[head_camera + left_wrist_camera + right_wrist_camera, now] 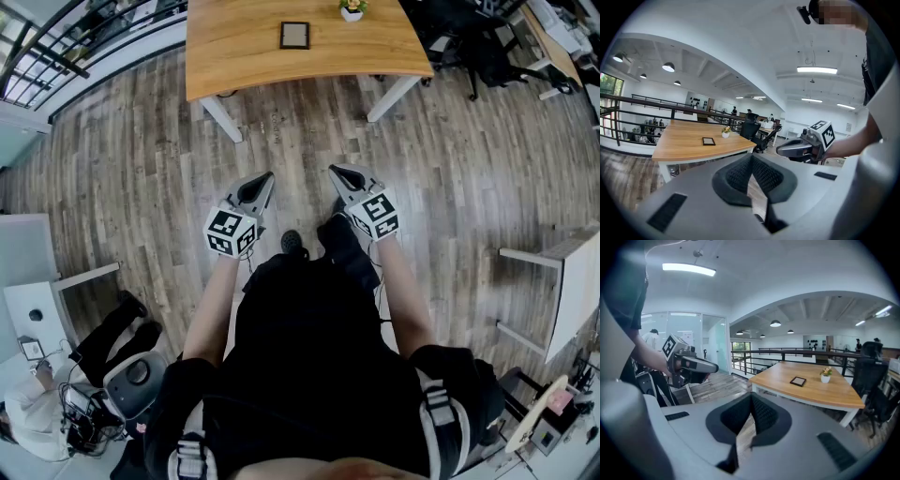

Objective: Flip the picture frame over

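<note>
Picture frame [294, 35] is way too tiny, up top in the head view, to tell which face is up. Table [234, 56] gets chopped by the top edge, same with the little flower pot [352, 8]. People [735, 110] at the back are just specks.

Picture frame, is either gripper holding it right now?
No, the picture frame lies flat on the wooden table, while the left gripper and right gripper are shut and empty over the floor.

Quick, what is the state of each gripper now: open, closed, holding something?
Left gripper: closed, holding nothing.
Right gripper: closed, holding nothing.
</note>
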A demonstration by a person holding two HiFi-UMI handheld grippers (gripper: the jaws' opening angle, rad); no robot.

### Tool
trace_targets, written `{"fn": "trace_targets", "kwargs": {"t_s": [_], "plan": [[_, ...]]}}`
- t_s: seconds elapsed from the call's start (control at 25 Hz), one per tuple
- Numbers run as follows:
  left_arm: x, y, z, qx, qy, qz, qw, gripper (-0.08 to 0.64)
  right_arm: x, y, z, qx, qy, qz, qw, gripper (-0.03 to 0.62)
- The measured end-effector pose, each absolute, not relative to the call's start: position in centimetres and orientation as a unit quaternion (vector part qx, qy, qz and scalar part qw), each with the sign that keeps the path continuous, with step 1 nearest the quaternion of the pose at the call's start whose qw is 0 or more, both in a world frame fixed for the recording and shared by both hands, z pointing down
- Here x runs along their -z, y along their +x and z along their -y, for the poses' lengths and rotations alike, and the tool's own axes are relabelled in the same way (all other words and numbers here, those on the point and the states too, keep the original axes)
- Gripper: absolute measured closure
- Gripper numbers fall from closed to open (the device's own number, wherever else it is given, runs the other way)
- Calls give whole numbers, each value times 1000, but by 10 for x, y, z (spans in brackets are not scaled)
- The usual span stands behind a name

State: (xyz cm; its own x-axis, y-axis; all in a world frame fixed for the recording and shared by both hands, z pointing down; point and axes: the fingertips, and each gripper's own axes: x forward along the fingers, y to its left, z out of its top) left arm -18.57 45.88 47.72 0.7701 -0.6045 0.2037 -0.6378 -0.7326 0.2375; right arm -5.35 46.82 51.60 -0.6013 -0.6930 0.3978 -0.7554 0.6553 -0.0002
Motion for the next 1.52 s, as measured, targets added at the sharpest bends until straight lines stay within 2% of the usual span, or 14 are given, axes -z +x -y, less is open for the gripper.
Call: {"fn": "trace_targets", "kwargs": {"t_s": [0.84,1.52], "plan": [[-476,-185,-464,-67,930,329,148,541,-520,-40,-477,-103,424,881,181,585],[-488,-148,-377,-78,915,361,164,541,-539,-3,-384,-127,397,890,185,586]]}}
